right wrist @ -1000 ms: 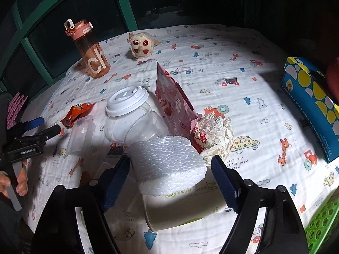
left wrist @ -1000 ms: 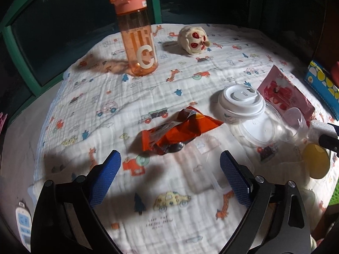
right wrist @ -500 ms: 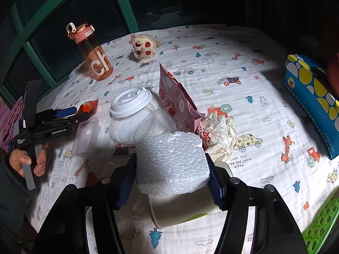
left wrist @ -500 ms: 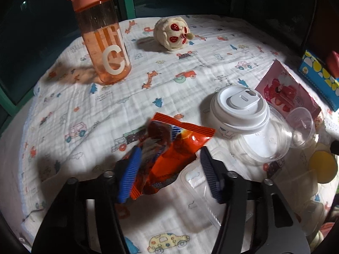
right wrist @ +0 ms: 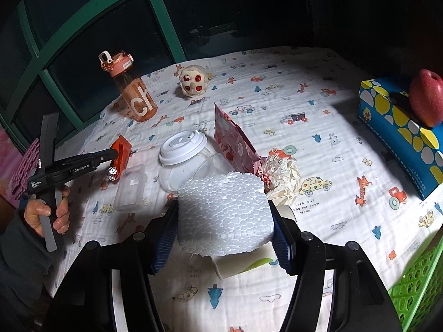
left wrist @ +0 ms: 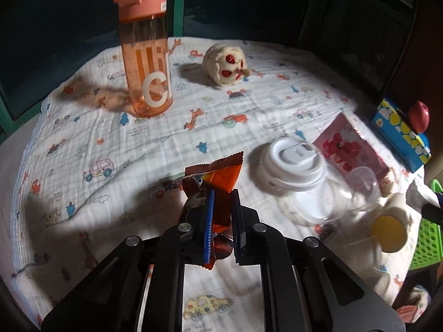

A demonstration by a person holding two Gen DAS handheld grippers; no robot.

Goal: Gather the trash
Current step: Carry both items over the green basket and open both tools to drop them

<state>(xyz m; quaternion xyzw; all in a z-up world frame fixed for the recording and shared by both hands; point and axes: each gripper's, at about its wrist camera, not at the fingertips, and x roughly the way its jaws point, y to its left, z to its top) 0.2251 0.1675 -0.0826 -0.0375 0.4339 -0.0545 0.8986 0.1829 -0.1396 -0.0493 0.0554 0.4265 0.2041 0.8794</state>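
My left gripper is shut on an orange snack wrapper and holds it just above the printed cloth; it also shows in the right wrist view. My right gripper is shut on a white foam block, held above a paper cup lying on its side. Other trash lies mid-table: a white cup lid on clear plastic cups, a pink packet, a crumpled paper ball, a clear plastic tray.
An orange water bottle and a plush toy stand at the back. A blue tissue box with a red apple is at the right. A green basket sits at the near right corner.
My left gripper closed on the orange wrapper and lifted it off the cloth. My right gripper closed on the foam block and raised it slightly.
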